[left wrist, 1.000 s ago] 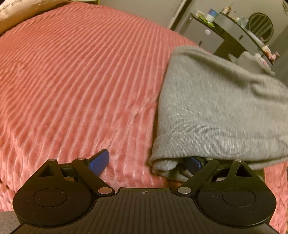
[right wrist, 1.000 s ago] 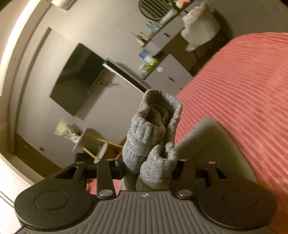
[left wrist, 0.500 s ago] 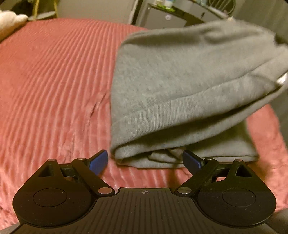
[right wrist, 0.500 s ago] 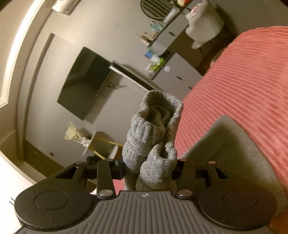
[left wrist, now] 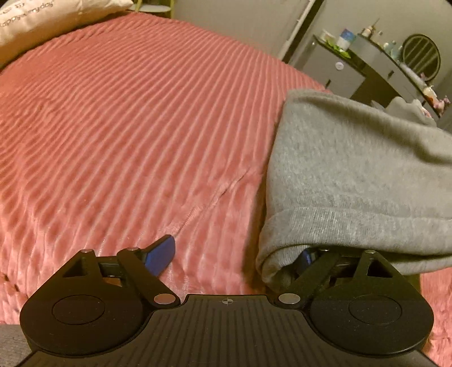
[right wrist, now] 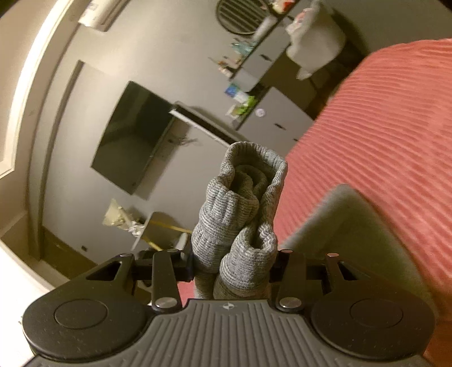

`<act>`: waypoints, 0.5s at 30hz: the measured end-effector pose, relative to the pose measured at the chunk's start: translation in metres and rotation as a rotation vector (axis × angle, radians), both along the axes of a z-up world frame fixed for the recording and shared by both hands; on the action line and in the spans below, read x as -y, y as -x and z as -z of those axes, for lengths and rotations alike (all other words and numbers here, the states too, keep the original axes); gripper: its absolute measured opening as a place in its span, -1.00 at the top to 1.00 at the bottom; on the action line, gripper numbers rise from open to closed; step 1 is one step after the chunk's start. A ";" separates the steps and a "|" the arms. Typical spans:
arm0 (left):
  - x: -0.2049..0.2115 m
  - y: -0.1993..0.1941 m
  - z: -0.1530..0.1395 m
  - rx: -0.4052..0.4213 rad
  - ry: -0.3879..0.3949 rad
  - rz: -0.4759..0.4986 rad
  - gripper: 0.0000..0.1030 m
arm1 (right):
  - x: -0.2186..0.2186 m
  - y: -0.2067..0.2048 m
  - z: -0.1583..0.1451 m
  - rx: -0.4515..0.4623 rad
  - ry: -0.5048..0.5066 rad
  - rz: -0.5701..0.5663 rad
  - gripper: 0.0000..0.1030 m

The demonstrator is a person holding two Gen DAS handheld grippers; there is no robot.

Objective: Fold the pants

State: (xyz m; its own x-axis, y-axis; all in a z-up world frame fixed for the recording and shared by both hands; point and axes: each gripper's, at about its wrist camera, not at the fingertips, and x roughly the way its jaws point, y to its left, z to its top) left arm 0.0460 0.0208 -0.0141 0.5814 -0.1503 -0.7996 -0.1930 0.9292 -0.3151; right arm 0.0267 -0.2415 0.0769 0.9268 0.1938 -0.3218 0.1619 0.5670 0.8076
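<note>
- Your left gripper (left wrist: 234,254) stands with its jaws wide apart over the pink ribbed bedspread (left wrist: 135,135). Its left blue pad (left wrist: 159,254) is bare above the cover, and its right pad is tucked under the near rolled edge of the grey pants (left wrist: 353,175), so nothing is pinched yet.
- The pants lie folded on the right part of the bed in that view, with a thick rounded fold edge facing you and the stack draping over the right side of the gripper. A pillow (left wrist: 42,25) sits well away at the far left corner.
- Your right gripper (right wrist: 234,268) is clamped on the 2 ribbed cuffs (right wrist: 243,203), which stand bunched up between its fingers, with more grey cloth trailing down to the right onto the bedspread.
- Expect the fabric to be soft, limp and thick, probably a fleece knit: it sags wherever unsupported and is not fragile. It looks moderately heavy for cloth, and the plush cover may drag on it.
- I judge the best hold for the left is the rolled edge itself, catching all layers at once. The cuffs are a firm, non-slippery spot for the right.
</note>
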 end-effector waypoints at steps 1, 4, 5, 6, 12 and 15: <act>0.000 0.000 -0.001 0.002 -0.008 0.001 -0.70 | 0.003 0.001 0.005 -0.016 0.011 0.006 0.18; 0.008 0.001 -0.003 0.001 -0.009 0.010 -0.66 | 0.008 0.004 0.020 -0.064 0.051 0.015 0.18; 0.007 0.002 -0.003 0.004 0.004 0.016 -0.66 | 0.010 0.005 0.025 -0.079 0.062 0.018 0.18; 0.007 0.000 -0.004 0.001 0.013 0.020 -0.67 | 0.012 0.007 0.029 -0.088 0.065 0.020 0.18; 0.001 0.003 -0.003 -0.031 0.039 0.063 -0.67 | 0.015 0.019 0.047 -0.128 0.183 0.026 0.18; -0.003 0.014 -0.010 -0.040 0.036 0.091 -0.67 | 0.020 0.021 0.062 -0.251 0.260 0.041 -0.14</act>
